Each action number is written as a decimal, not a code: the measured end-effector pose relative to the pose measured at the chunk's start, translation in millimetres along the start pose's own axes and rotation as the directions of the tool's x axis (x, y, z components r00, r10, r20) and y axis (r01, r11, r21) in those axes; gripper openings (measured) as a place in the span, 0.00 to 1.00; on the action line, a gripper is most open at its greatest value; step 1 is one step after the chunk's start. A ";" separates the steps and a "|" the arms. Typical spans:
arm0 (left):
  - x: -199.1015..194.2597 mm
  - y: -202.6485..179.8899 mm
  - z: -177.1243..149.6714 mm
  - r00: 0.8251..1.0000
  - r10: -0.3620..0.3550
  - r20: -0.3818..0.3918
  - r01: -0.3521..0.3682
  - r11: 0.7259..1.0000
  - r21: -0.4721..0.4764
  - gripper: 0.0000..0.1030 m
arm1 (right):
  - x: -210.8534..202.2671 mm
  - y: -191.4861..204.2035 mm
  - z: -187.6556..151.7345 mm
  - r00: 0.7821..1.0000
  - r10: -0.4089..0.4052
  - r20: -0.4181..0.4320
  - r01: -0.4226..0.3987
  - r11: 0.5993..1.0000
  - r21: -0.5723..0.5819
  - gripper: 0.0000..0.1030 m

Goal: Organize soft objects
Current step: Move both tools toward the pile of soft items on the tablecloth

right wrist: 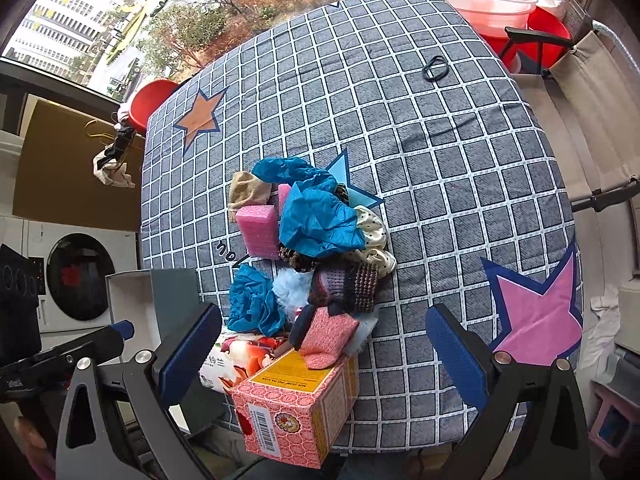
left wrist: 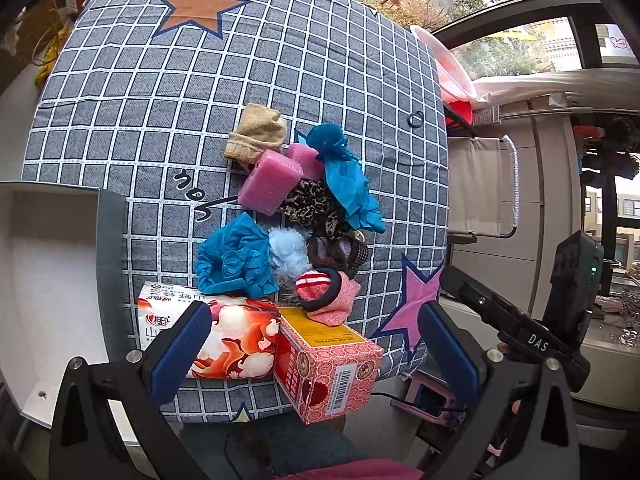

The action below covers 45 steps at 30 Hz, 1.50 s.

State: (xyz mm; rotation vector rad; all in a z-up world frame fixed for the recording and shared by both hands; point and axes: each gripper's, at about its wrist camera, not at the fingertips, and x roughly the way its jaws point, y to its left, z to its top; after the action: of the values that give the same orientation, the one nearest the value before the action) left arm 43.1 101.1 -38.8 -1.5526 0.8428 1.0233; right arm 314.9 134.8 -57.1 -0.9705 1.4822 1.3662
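A pile of soft objects lies on the checked cloth table point(left wrist: 120, 128): a beige sock point(left wrist: 256, 136), pink sponges point(left wrist: 270, 186), blue crumpled gloves point(left wrist: 234, 260) point(left wrist: 344, 176), a leopard scrunchie point(left wrist: 310, 204), a pale blue pompom point(left wrist: 286, 252), a dark knit piece point(left wrist: 340, 254) and a pink striped sock point(left wrist: 328, 292). A tissue pack point(left wrist: 232, 340) and a pink box point(left wrist: 332, 372) sit at the near edge. My left gripper point(left wrist: 316, 356) is open, just short of the box. My right gripper point(right wrist: 324, 354) is open over the box point(right wrist: 296, 408) and pink sock point(right wrist: 326, 336).
An open white box point(left wrist: 44, 280) stands at the table's left edge. A black hair tie point(right wrist: 436, 68) lies alone far right. Pink and red basins point(right wrist: 480, 0) sit beyond the far edge. A folding chair point(left wrist: 480, 188) and washing machine point(right wrist: 76, 276) flank the table.
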 end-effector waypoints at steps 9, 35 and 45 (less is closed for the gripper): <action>2.1 1.0 14.7 0.998 0.060 0.007 -0.060 0.998 0.002 1.00 | 8.3 -11.1 6.4 1.000 -0.005 -0.026 0.006 1.000 0.022 1.00; 16.3 17.8 36.4 0.994 0.111 0.008 -0.111 0.992 -0.057 1.00 | 35.4 -4.1 28.9 0.996 -0.029 -0.082 0.026 0.999 -0.037 1.00; 33.9 30.0 55.2 0.988 0.155 0.024 -0.153 0.986 -0.066 1.00 | 57.0 -10.8 45.9 0.991 -0.091 -0.098 0.085 0.994 -0.067 1.00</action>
State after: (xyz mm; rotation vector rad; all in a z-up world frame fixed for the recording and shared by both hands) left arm 18.8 148.6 -86.2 -1.5407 0.9291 1.1918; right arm 311.5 180.3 -115.3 -1.1462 1.4606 1.3234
